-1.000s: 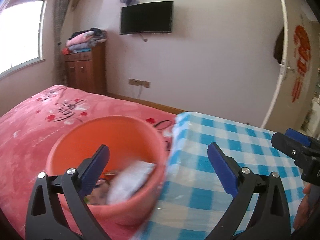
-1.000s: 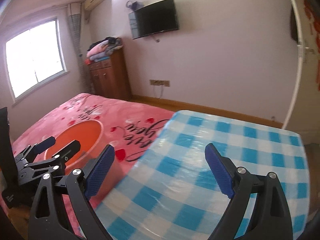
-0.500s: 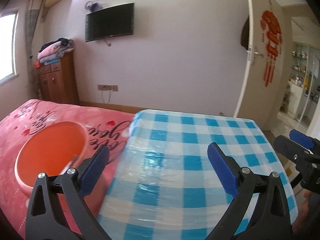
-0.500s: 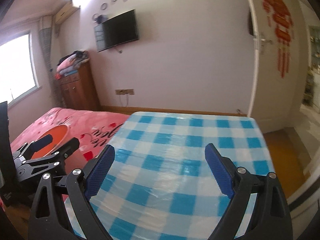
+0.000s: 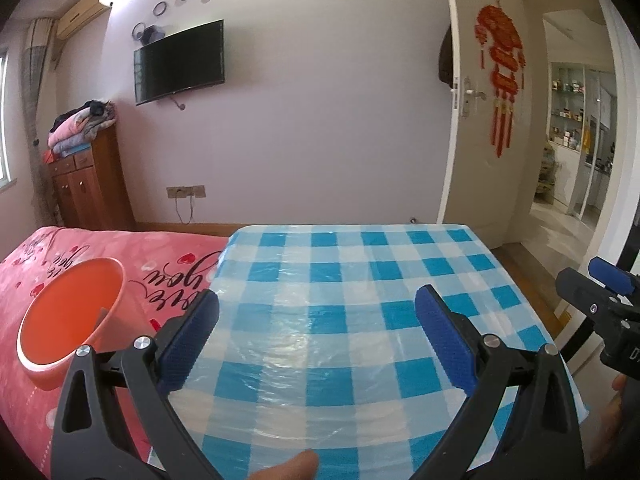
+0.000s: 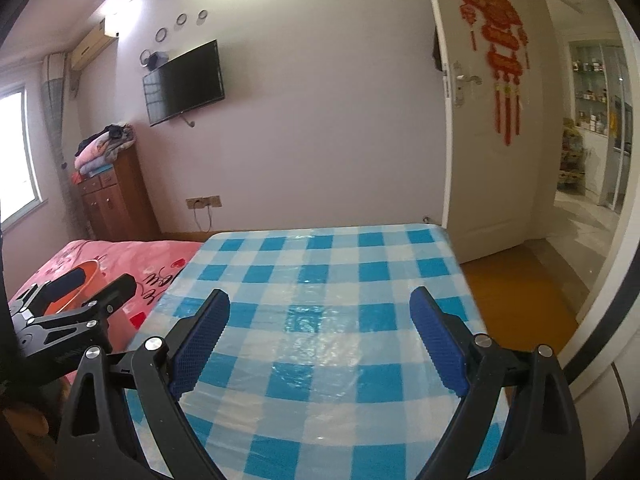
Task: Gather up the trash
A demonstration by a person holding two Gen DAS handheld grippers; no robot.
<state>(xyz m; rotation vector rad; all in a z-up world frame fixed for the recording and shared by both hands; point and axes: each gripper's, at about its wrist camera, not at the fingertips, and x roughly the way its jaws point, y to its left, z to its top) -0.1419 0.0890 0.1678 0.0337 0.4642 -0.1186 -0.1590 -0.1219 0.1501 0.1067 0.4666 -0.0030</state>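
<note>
The bin (image 5: 70, 320) sits on the bed (image 5: 168, 264), just left of the desk (image 5: 360, 280), tipped a little toward us; no trash shows in it from here. It looks like thin plastic — light, stiff, a bit slick — so I'd take it by the rim, one finger inside the wall. The left gripper (image 5: 316, 336) and right gripper (image 6: 320, 336) both hover over the desk, fingers spread, holding nothing. The desk's checked cloth has a glossy, wrinkled film — likely slippery. Beyond: a TV (image 5: 178, 62), a cabinet (image 5: 90, 188), an open door (image 5: 484, 120).
</note>
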